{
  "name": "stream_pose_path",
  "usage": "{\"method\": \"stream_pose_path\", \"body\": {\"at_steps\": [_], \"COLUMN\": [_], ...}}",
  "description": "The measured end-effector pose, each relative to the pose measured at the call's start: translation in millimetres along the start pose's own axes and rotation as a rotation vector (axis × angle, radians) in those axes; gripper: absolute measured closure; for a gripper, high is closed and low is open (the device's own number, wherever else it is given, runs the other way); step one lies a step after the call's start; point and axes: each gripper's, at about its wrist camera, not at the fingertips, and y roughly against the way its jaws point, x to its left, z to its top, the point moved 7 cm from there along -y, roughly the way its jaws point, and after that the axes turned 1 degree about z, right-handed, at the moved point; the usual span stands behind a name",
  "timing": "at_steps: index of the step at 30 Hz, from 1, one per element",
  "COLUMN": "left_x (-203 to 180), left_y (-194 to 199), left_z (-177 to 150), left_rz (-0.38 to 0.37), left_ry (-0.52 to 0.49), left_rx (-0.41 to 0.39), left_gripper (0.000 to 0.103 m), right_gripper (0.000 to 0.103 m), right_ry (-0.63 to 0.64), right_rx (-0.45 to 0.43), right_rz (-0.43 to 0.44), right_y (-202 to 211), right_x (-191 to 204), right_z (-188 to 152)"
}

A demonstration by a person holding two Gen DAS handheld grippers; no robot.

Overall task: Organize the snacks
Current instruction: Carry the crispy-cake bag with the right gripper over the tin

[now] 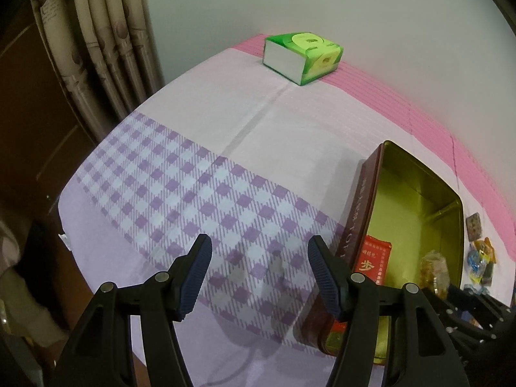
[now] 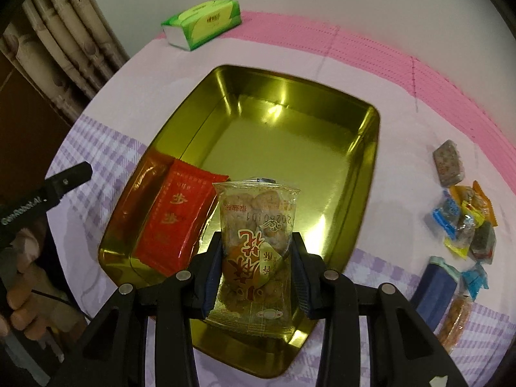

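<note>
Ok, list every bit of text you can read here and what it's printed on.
"20260101": date stamp, seen upside down, on the clear snack packet in the right gripper.
"GenRobot.AI": left gripper.
Red packet: gold Chinese characters, too blurred.
Tin side lettering and tissue pack: unreadable.

ahead of right claw [image 2: 258, 264]: tin [image 2: 361, 167] floor bare, open path; left of it: red packet [image 2: 180, 216] fills that corner; far right: loose snacks [image 2: 464, 222] crowd cloth | left claw [image 1: 259, 274]: bare cloth ahead; tin wall just right
</note>
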Motion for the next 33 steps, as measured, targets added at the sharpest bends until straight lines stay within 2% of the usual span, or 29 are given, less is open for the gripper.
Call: {"method": "stream_pose_path", "body": {"at_steps": [15, 33], "left_x": [-1.9, -2.5], "left_y": [-5.7, -8.0], "left_z": [-1.8, -3.8], "left_rz": [-0.018, 0.004], "left_ry": [-0.007, -0.02], "left_rx": [0.015, 0.023], "left_gripper": [0.039, 0.039], "right_gripper": [0.066, 0.066], "right_ry": [0.036, 0.049], "right_rx": [0.067, 0.053], "right_rz": [-0.069, -0.245], "right_y": [-29.8, -32.2], "right_x": [6.2, 8.9], "right_z": [-10.3, -10.4]}}
